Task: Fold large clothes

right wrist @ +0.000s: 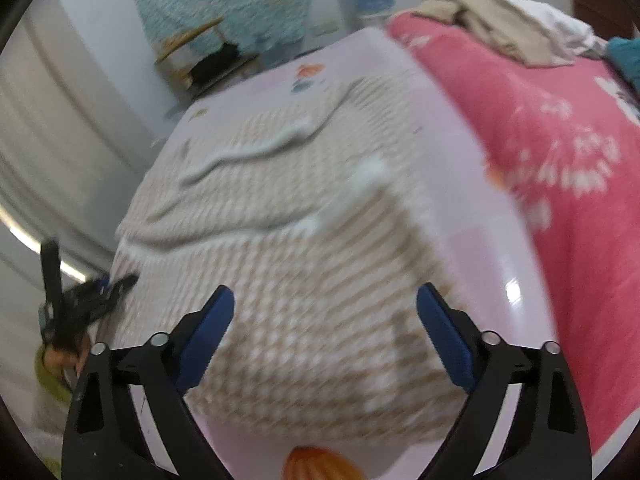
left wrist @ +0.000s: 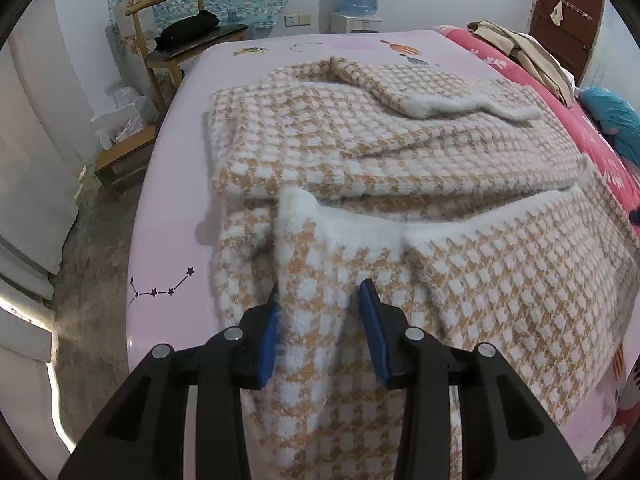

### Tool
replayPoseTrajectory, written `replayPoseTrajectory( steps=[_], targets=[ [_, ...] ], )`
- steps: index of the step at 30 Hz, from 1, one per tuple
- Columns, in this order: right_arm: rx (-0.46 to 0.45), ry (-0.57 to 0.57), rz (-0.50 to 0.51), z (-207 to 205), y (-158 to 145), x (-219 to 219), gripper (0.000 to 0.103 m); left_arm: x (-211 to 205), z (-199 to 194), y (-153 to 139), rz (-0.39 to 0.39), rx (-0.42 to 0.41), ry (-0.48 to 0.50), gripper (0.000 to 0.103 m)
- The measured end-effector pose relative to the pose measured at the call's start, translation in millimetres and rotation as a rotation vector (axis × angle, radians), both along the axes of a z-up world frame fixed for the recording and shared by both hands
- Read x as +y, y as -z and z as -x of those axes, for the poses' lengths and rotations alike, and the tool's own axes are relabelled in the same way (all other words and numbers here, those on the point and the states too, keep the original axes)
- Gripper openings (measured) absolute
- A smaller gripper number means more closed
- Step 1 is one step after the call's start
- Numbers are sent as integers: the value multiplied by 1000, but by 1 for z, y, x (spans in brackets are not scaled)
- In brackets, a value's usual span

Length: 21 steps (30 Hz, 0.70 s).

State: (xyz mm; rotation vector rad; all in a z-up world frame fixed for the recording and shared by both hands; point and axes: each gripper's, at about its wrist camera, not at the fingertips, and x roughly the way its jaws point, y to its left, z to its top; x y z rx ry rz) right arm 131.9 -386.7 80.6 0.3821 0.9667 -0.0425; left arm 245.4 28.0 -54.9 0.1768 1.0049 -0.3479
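Sweater (left wrist: 360, 168) lying on bed (left wrist: 172, 240), over pink sheet. Fuzzy knit, tan-and-white houndstooth check, white fluffy trim along edges. Upper part sitting folded, sleeve (left wrist: 420, 92) draped across top. Lower part hanging toward me over bed edge.

My left gripper (left wrist: 320, 320): blue fingers (left wrist: 372, 328) pinching raised fold of sweater between them, fabric bunching in gap.

My right gripper (right wrist: 326, 336): fingers (right wrist: 444, 336) spreading wide apart, hovering over sweater's near corner, gripping nothing. View blurring here. Red floral blanket (right wrist: 540, 140) lying beside sweater.
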Motion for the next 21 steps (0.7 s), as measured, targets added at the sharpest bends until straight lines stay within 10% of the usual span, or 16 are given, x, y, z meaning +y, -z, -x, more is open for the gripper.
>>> replayPoseTrajectory(
  steps=[10,21],
  targets=[
    [68,-33,52,-61,31,-38,52,-4,3,0,-24,-16,-14,36],
    [121,-159,-18,-32,15,-36,21,-4,3,0,-29,-15,-13,36]
  ],
)
